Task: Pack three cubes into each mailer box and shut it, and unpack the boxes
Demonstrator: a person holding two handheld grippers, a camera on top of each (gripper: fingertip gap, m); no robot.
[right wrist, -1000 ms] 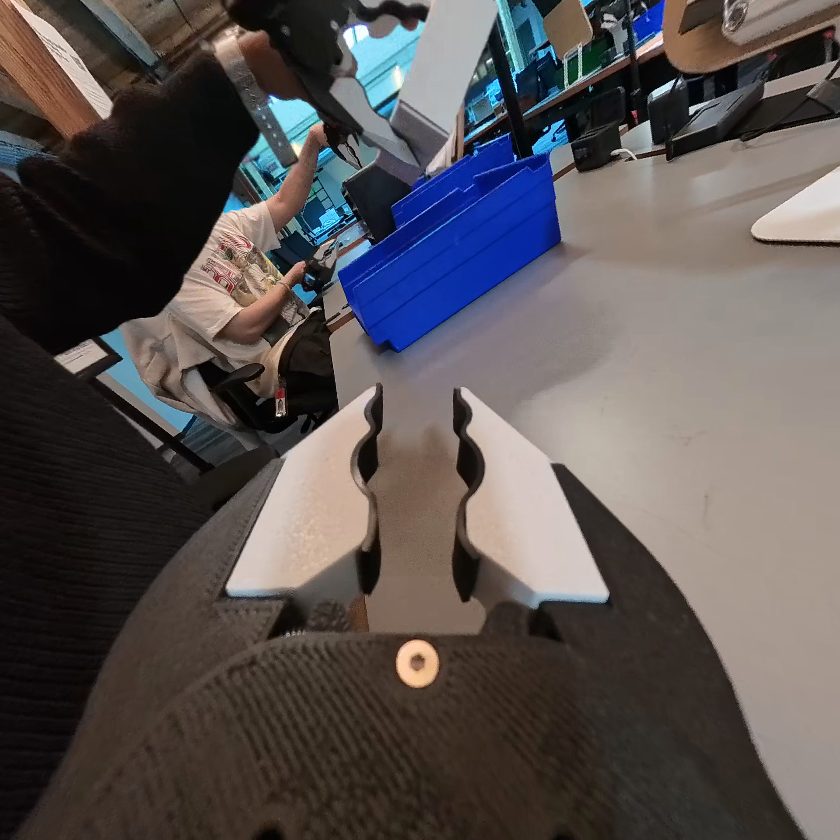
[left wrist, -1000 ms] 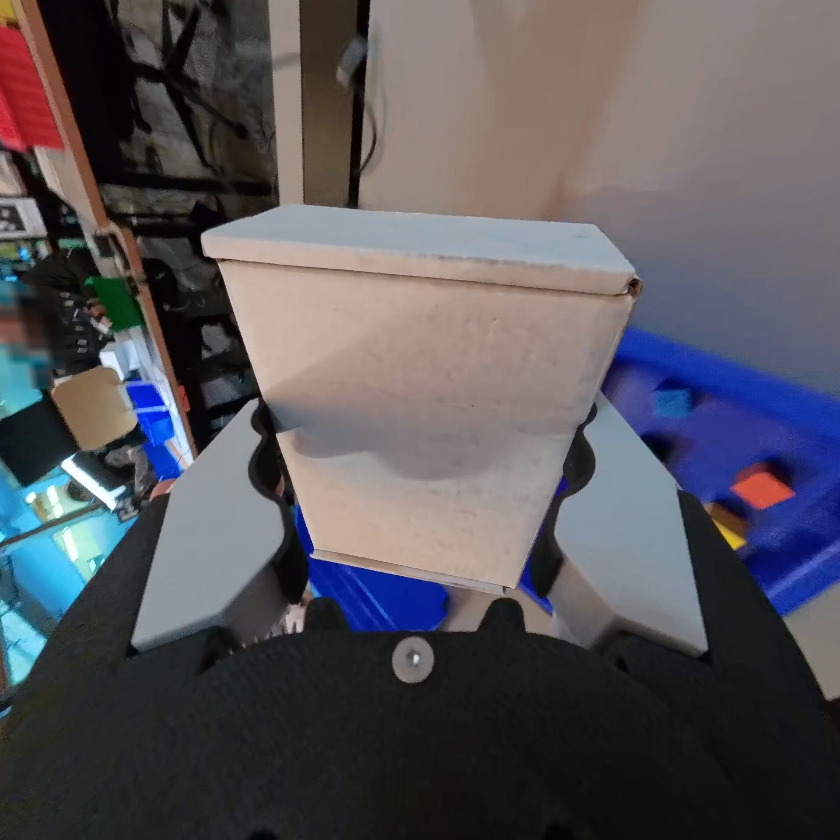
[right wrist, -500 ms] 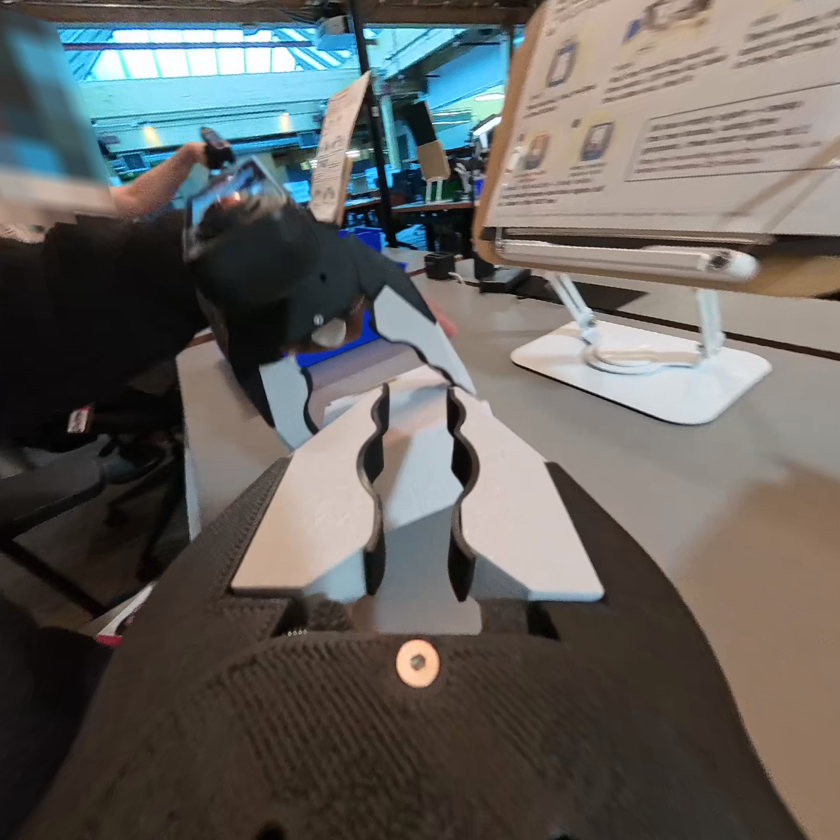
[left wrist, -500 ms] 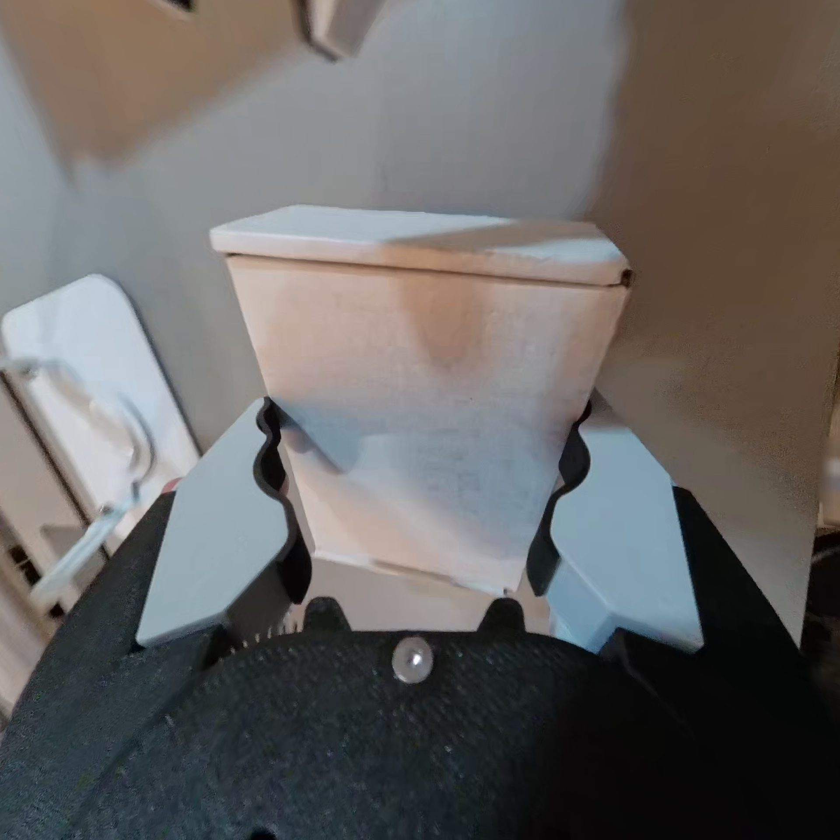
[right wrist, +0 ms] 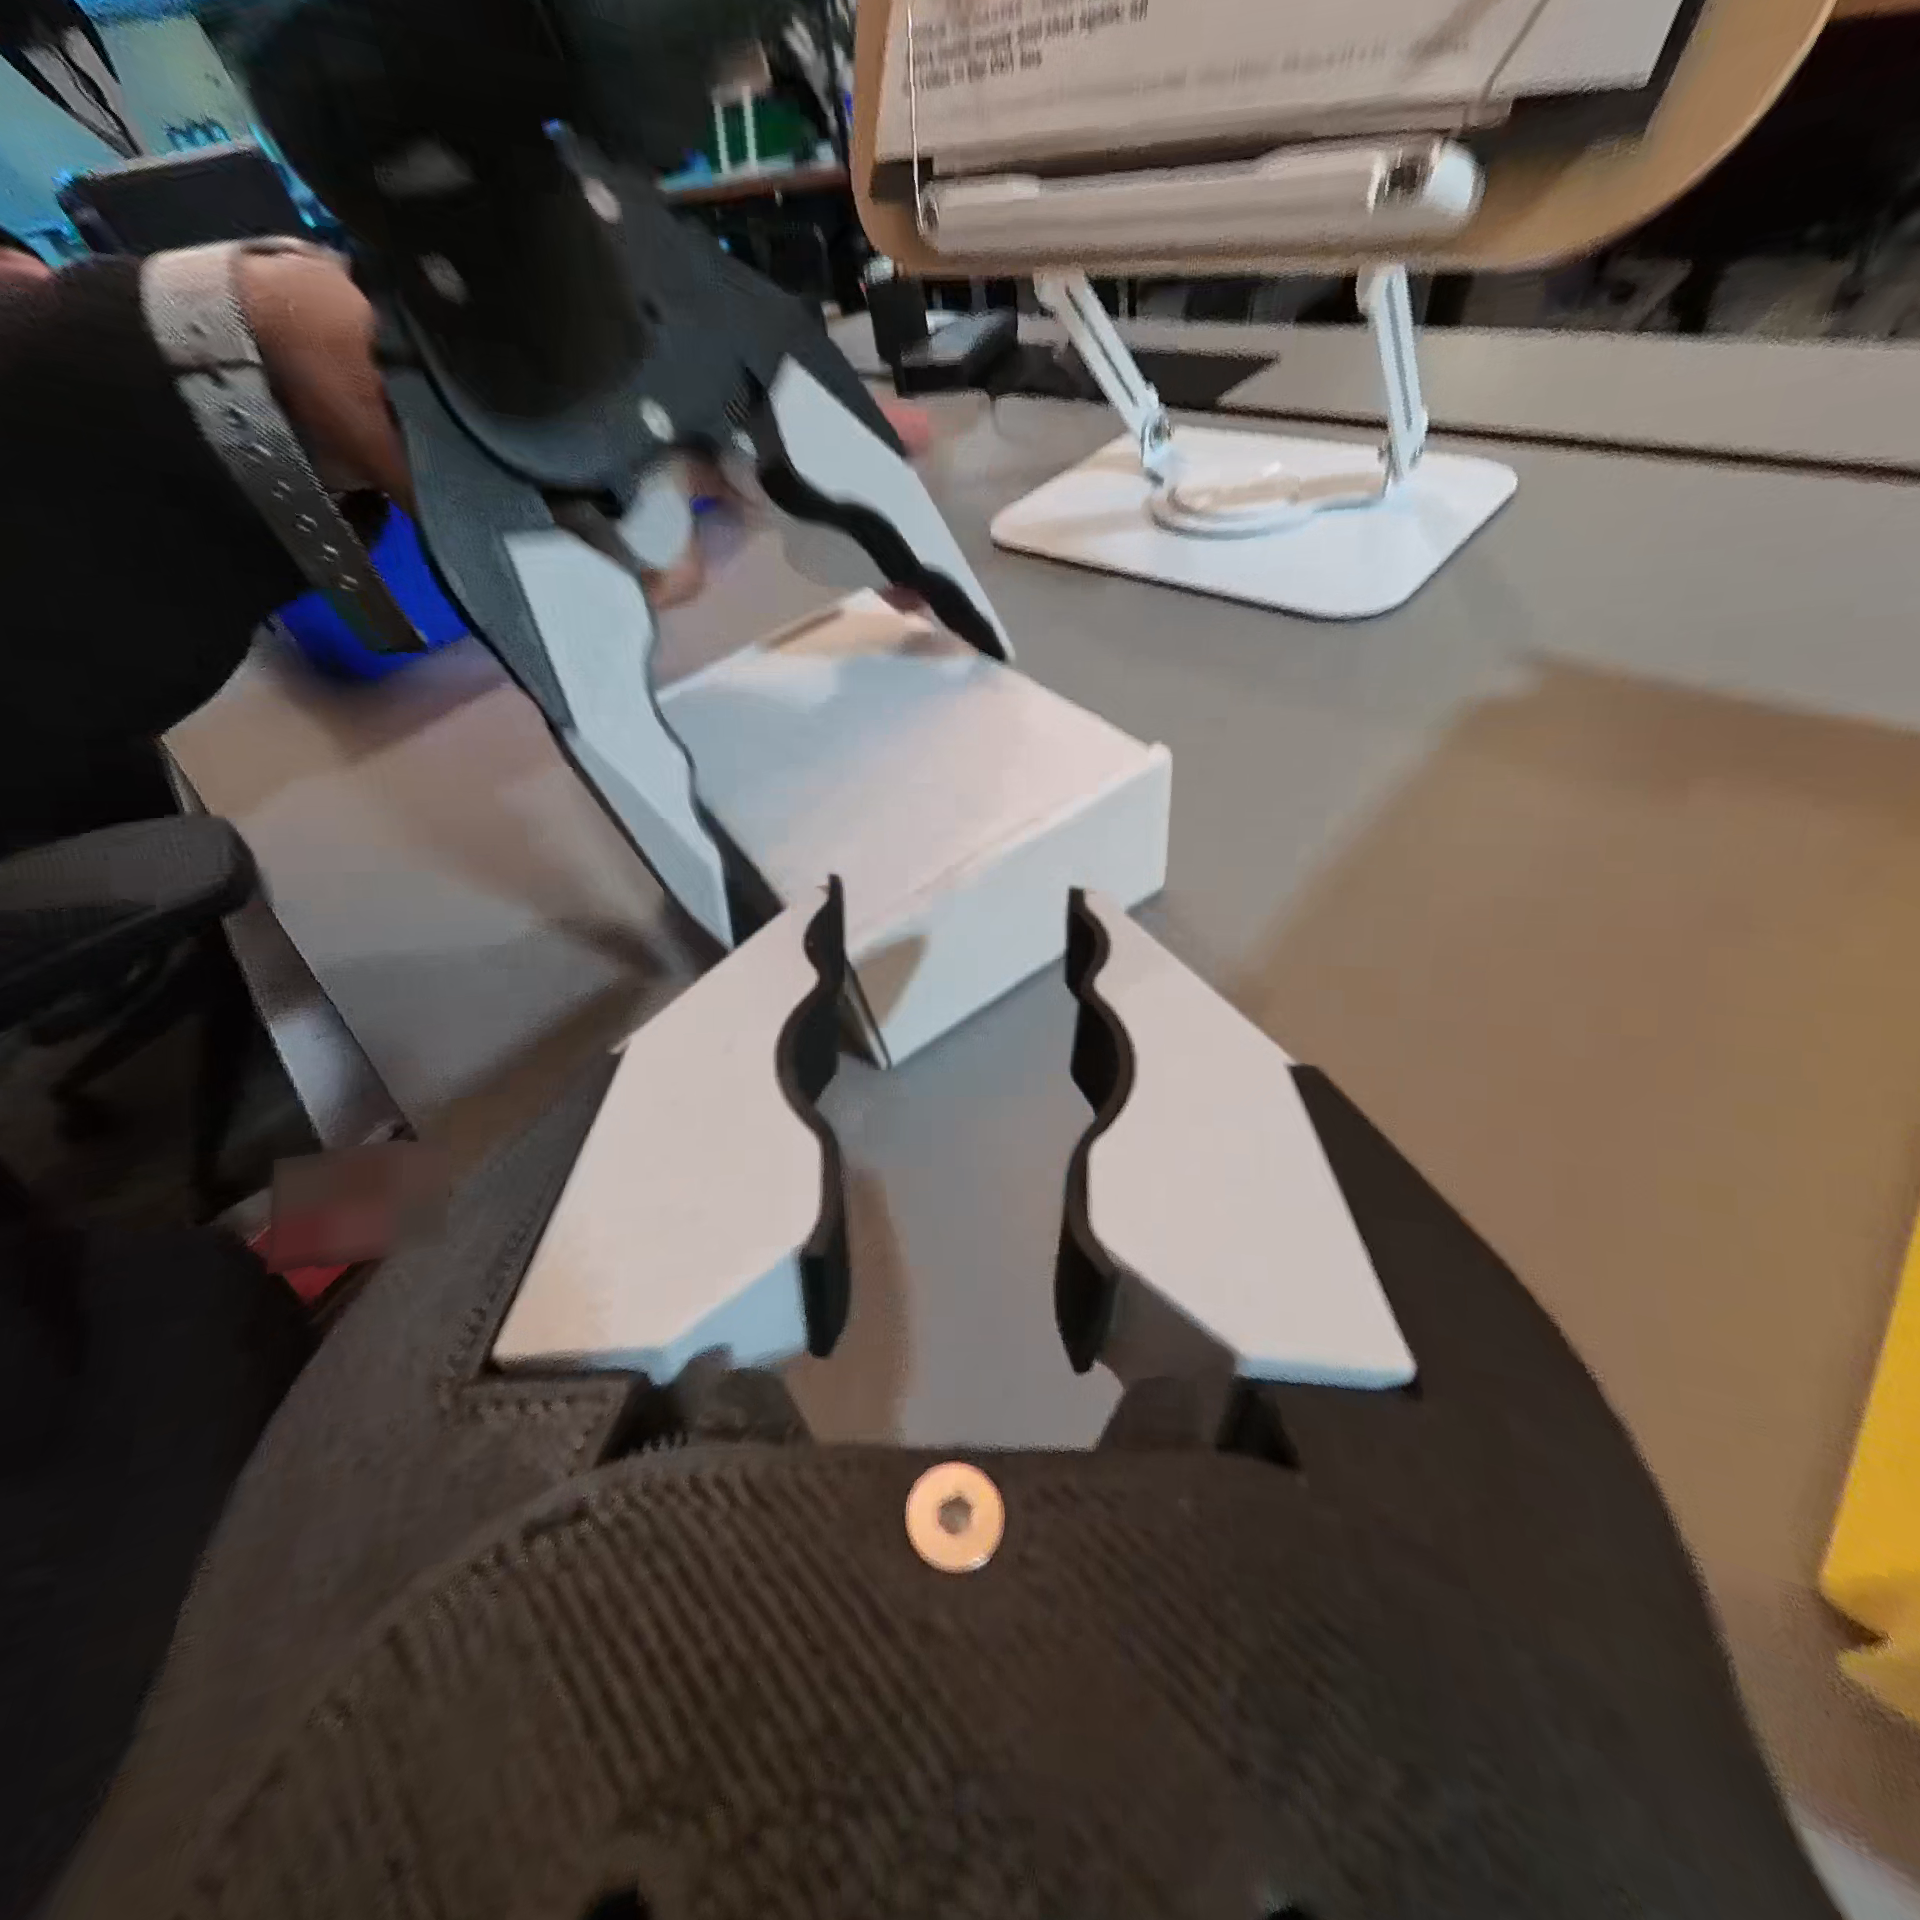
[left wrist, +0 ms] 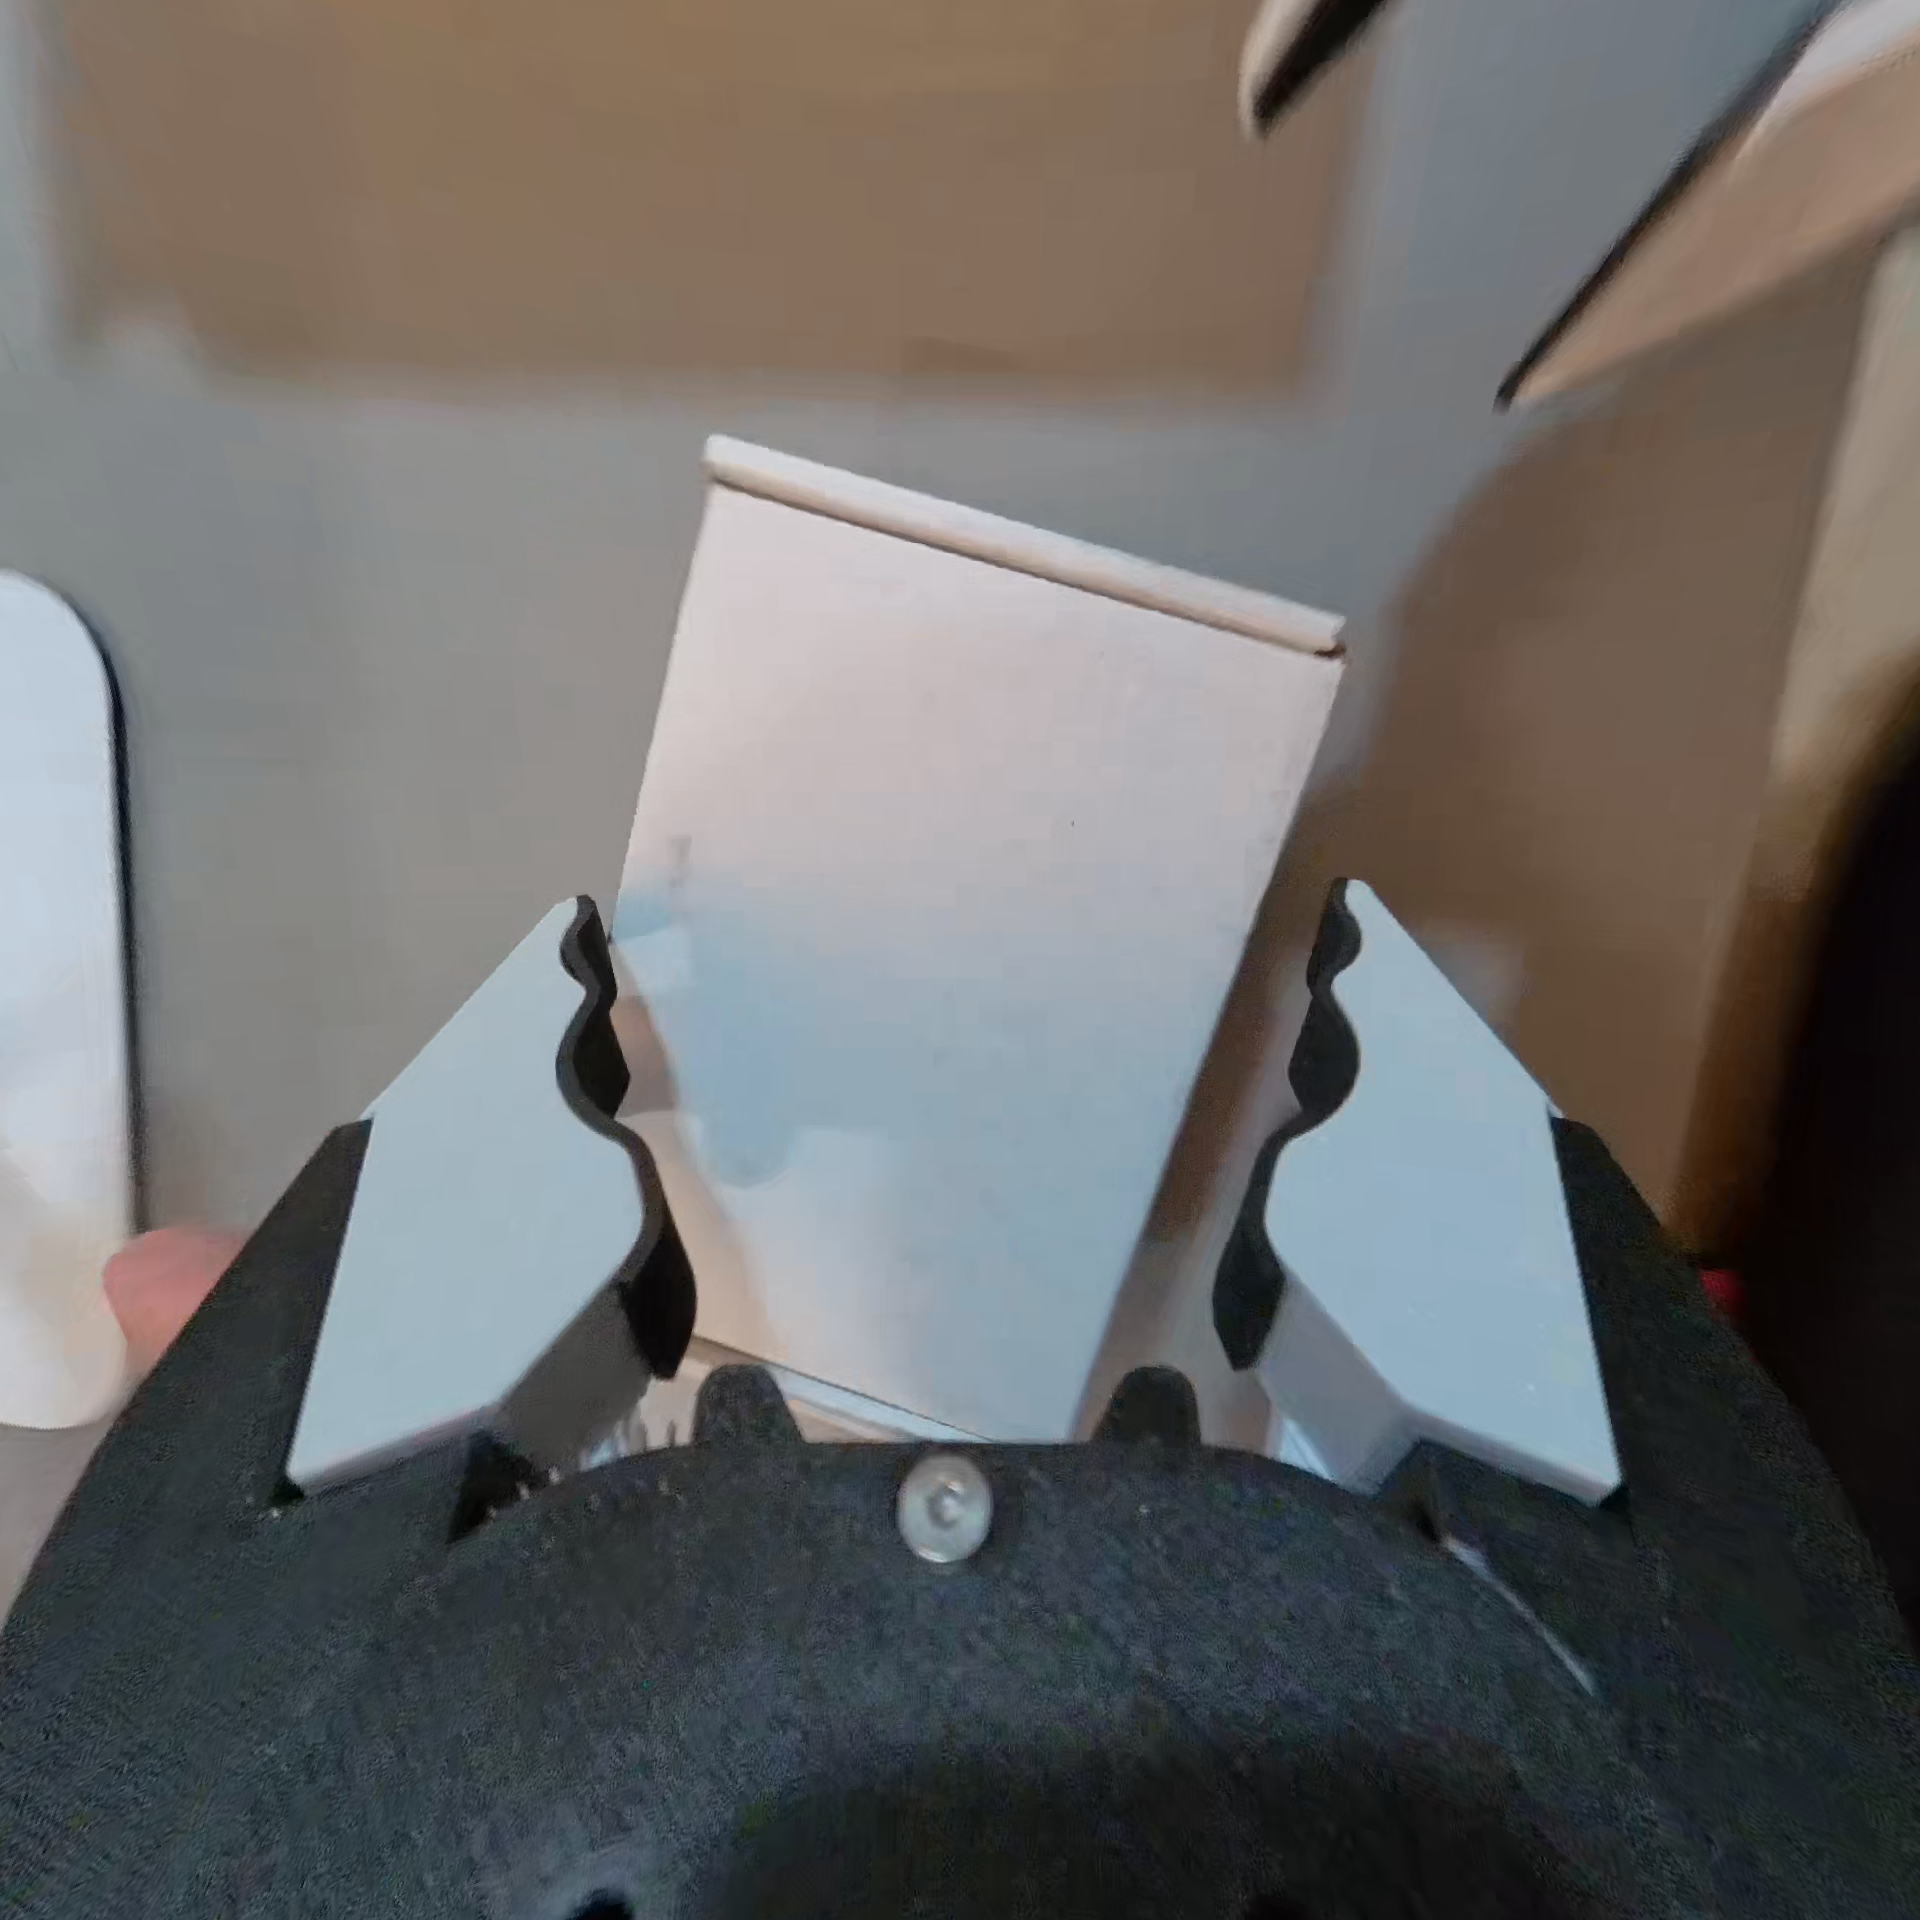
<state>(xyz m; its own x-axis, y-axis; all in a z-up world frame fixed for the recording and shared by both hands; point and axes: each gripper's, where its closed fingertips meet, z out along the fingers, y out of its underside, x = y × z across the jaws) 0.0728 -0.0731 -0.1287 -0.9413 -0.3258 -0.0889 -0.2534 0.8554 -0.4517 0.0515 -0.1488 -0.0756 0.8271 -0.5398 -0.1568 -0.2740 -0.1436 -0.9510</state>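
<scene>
Our left gripper (left wrist: 961, 1122) stands spread, clear of the shut box (right wrist: 914, 790) lying flat on the table (right wrist: 1455, 883). Our right gripper (right wrist: 948, 1101), part open and empty, hovers near. Next, we judge, opening its lid.

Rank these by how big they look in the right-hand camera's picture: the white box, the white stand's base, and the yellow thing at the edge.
1. white box, lying on the table.
2. stand's base, though it sits farther off, so it may really be as big.
3. yellow thing, cut off by the frame; its true size can't be told.
</scene>
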